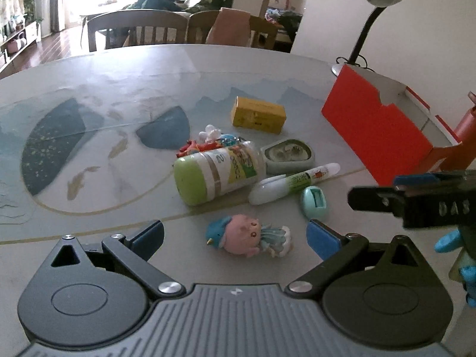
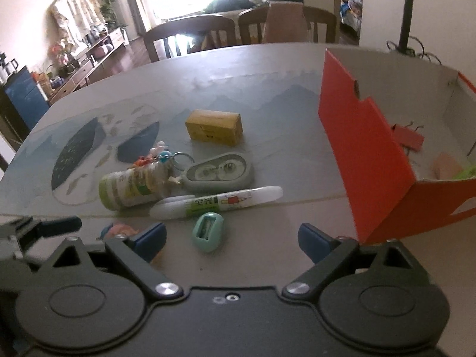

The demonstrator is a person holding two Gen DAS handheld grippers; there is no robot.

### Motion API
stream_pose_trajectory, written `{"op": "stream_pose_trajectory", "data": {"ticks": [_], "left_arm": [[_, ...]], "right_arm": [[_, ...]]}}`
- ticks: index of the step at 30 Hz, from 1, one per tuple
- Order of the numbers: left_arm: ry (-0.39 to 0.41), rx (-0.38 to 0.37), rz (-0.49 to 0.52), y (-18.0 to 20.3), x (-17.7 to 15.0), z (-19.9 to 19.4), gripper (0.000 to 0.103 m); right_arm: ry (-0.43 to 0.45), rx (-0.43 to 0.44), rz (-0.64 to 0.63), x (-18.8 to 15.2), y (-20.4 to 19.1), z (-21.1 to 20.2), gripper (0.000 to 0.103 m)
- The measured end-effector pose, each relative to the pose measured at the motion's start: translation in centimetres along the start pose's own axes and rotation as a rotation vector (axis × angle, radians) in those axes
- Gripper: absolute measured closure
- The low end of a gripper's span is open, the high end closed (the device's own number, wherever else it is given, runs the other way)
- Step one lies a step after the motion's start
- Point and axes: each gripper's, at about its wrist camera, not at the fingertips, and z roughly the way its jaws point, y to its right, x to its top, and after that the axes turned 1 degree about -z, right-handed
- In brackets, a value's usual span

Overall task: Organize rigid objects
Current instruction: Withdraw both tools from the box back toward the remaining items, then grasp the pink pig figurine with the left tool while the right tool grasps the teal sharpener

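On the table lie a pink and blue figurine (image 1: 248, 235), a teal sharpener (image 1: 314, 201) (image 2: 208, 229), a white glue pen (image 1: 293, 183) (image 2: 217, 202), a green-capped bottle (image 1: 217, 174) (image 2: 131, 190), a correction tape (image 1: 288, 154) (image 2: 220, 172), a keychain (image 1: 208, 142) and a yellow box (image 1: 258, 115) (image 2: 214, 127). My left gripper (image 1: 235, 235) is open, with the figurine between its fingers. My right gripper (image 2: 232, 236) is open and empty just behind the sharpener; it also shows in the left wrist view (image 1: 374, 197).
An open red box (image 2: 366, 151) (image 1: 377, 131) stands at the right and holds a red binder clip (image 2: 409, 138) and other small items. A desk lamp (image 1: 361, 41) stands behind it. Chairs (image 1: 136, 29) line the table's far edge.
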Motion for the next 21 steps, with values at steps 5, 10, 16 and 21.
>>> {"op": "stream_pose_trajectory", "data": {"ticks": [5, 10, 16, 21], "left_arm": [[0.010, 0.012, 0.064, 0.4, -0.8, 1.2, 0.001], [0.023, 0.027, 0.103, 1.1, -1.6, 2.0, 0.001], [0.049, 0.034, 0.109, 1.1, -2.1, 2.5, 0.001], [0.061, 0.042, 0.128, 1.5, -2.1, 2.8, 0.001]], "right_arm": [[-0.036, -0.027, -0.004, 0.4, -1.1, 1.8, 0.012], [-0.074, -0.057, -0.003, 0.2, -2.0, 3.6, 0.018], [-0.090, -0.066, -0.023, -0.1, -3.0, 4.4, 0.028], [-0.096, -0.075, -0.024, -0.1, -3.2, 4.6, 0.039]]}}
